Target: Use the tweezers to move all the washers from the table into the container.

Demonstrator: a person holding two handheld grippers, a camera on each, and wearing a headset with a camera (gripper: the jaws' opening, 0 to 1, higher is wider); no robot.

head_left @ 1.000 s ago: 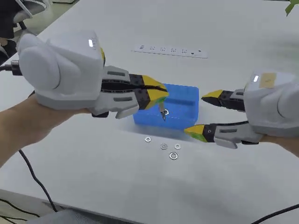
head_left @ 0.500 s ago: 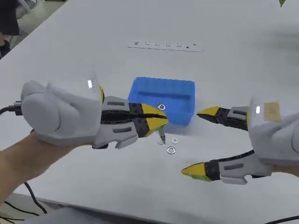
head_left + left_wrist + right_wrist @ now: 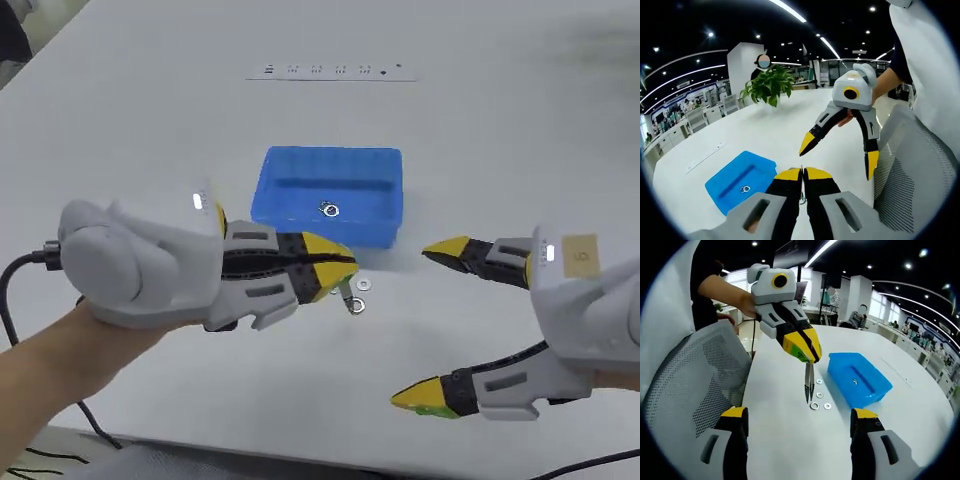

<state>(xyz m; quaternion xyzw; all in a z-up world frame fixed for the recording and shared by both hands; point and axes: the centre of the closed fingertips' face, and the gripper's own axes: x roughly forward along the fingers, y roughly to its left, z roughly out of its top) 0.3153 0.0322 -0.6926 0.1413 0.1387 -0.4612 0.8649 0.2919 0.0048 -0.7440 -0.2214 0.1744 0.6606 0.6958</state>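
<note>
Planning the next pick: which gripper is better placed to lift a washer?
Left. The left gripper is shut on the tweezers, tips close to the washers; the right gripper is open, empty, farther off.

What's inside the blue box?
One small metal washer lies on the floor of the blue container; the rest of the visible floor is bare. In the head view the near wall hides a thin strip of floor right behind it.

Open tabletop (image 3: 500, 150) rings the container (image 3: 332, 152); a power strip (image 3: 333, 71) lies well beyond.
</note>
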